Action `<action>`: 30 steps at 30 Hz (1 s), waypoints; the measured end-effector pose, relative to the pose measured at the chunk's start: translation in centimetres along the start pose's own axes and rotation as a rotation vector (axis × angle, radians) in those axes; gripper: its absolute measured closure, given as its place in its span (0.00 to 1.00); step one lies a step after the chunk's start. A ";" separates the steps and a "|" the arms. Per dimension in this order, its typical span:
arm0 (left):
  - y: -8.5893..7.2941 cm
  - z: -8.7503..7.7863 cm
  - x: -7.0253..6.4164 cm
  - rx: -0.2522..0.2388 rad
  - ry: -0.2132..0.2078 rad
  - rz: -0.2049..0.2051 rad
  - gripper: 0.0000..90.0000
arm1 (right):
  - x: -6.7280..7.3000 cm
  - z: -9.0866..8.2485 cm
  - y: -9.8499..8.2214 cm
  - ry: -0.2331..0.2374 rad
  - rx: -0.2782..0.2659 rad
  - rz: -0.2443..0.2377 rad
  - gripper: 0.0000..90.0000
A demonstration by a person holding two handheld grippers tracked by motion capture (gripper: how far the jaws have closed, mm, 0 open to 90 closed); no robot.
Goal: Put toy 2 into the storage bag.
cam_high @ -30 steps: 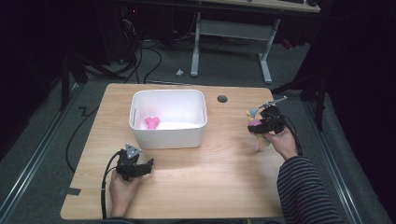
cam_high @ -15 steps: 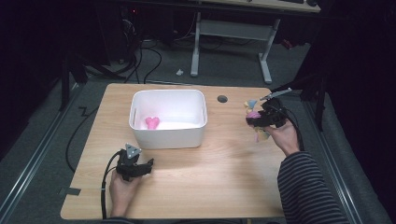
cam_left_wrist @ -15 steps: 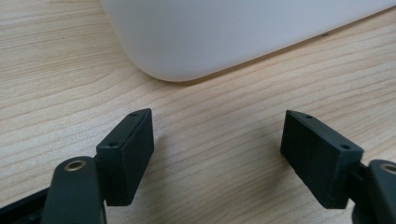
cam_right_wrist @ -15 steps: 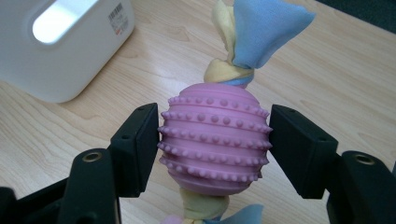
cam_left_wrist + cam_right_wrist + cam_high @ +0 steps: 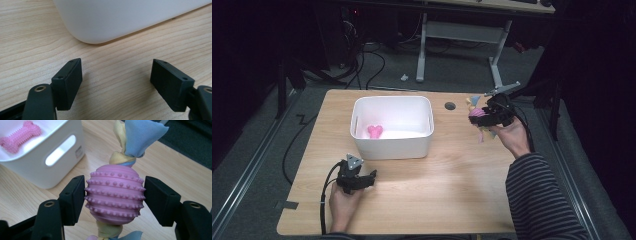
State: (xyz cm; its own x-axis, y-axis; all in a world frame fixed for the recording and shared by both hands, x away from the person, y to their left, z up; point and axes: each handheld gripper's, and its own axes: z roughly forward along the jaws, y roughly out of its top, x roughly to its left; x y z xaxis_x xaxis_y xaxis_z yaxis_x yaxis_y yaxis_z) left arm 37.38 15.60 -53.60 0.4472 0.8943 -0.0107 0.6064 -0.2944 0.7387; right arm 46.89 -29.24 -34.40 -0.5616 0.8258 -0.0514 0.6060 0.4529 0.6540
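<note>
Above the wooden table (image 5: 452, 185), the high view shows the right gripper (image 5: 482, 117) raised beside a white bin (image 5: 392, 146), clamping a pink studded ball toy (image 5: 476, 114); the left gripper (image 5: 367, 178) rests near the bin's front. Left gripper view: jaws spread, nothing between. Right gripper view: both jaws press the ball's (image 5: 115, 193) sides; a pink bone (image 5: 20, 135) lies inside the bin.

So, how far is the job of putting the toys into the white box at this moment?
Apparently done: one pink bone toy lies in the white box. In hand: the right hand-held gripper is clamped on a pink studded ball toy with cloth knots, above the table. Left: probably to put it in the box. The left hand-held gripper rests open.
</note>
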 end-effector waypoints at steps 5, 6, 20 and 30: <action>0.0 0.0 0.0 0.000 0.000 -0.001 0.29 | 0.7 -0.4 1.2 0.015 -0.022 -0.023 0.39; 0.0 0.0 0.0 0.000 0.000 0.000 0.29 | 0.9 -0.6 1.4 0.020 -0.031 -0.027 0.39; 0.0 0.0 0.0 -0.001 0.001 -0.002 0.29 | 2.8 -0.9 4.1 0.070 -0.049 -0.105 0.39; 0.0 0.0 0.0 -0.002 -0.002 -0.004 0.29 | 4.5 -0.9 6.2 0.129 -0.091 -0.122 0.39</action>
State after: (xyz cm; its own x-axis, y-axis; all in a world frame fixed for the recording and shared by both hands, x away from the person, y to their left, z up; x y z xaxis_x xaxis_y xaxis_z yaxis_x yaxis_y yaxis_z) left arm 37.39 15.61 -53.60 0.4460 0.8949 -0.0151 0.6072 -0.2901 0.7397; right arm 47.64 -23.05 -29.91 -0.6990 0.7140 -0.0411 0.4786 0.5097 0.7149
